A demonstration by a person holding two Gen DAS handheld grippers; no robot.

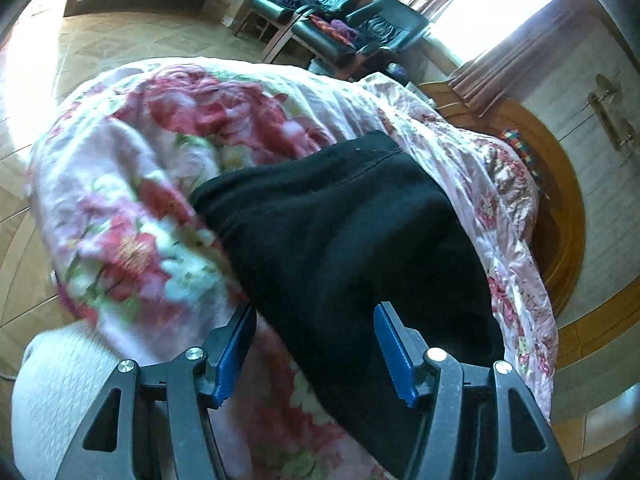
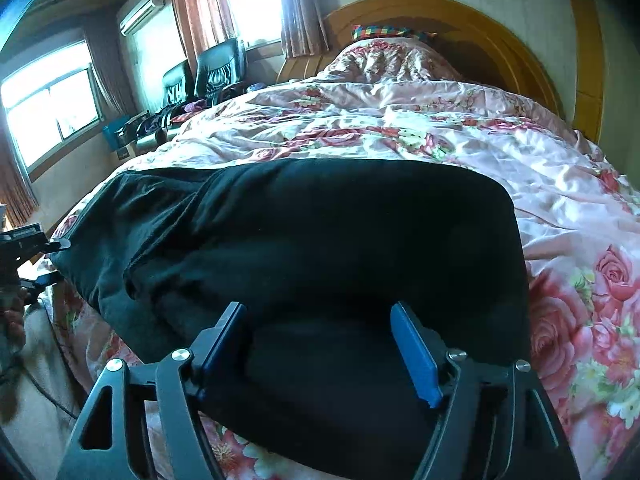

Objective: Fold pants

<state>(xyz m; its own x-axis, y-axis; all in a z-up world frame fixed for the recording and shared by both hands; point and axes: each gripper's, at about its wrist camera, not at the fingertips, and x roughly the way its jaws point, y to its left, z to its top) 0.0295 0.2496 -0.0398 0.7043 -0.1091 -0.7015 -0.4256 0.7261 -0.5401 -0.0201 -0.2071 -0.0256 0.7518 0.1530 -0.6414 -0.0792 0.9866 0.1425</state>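
The black pants (image 2: pixel 320 248) are lying folded on the bed (image 2: pixel 460 136), near its foot edge, forming a thick, soft, matte slab with rounded corners. The bed is wearing a wrinkled, glossy pink floral cover. The left gripper (image 1: pixel 316 350) is hovering over the pants, fingers (image 1: pixel 394 354) spread apart, gripping nothing. The right gripper (image 2: pixel 320 350) is doing likewise, blue ribbed fingers (image 2: pixel 416 356) apart. A curved wooden headboard (image 2: pixel 500 32) is backing the bed.
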